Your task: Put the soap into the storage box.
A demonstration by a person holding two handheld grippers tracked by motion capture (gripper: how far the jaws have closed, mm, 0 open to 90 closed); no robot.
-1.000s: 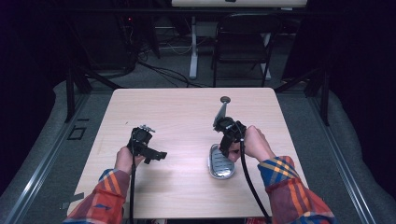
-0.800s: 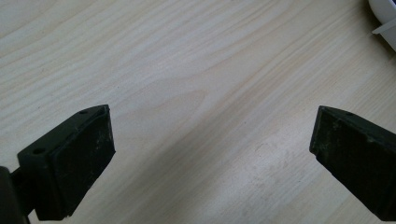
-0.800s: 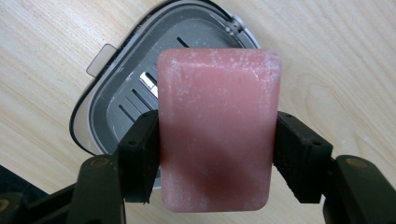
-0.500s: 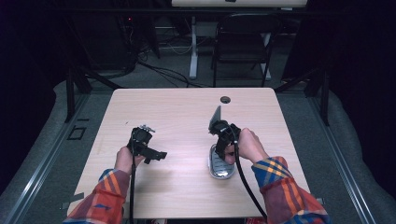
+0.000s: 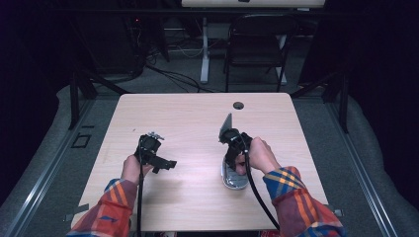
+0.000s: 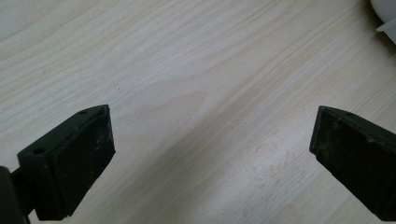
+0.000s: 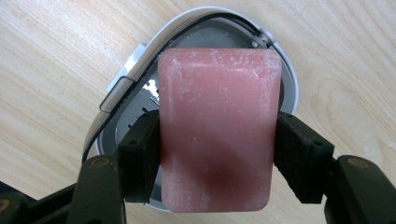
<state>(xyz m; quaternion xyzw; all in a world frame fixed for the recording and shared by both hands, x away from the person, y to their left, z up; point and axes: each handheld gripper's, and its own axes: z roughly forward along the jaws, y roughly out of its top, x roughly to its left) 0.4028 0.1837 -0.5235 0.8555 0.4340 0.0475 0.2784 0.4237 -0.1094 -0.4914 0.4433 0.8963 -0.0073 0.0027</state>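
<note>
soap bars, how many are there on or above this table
1. The pink soap bar is clamped between the right gripper fingers, directly above the open grey soap dish near the table's right side.

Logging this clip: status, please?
Left gripper open, idle. Right gripper shut on pink soap, over the soap dish. Nothing in the way.

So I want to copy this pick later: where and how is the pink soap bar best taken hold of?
Grip the pink soap bar across its two long flat sides, coming straight down from above, as the right tool does now over the soap dish. Those sides are parallel and the bar is narrow enough to fit between the jaws.
</note>
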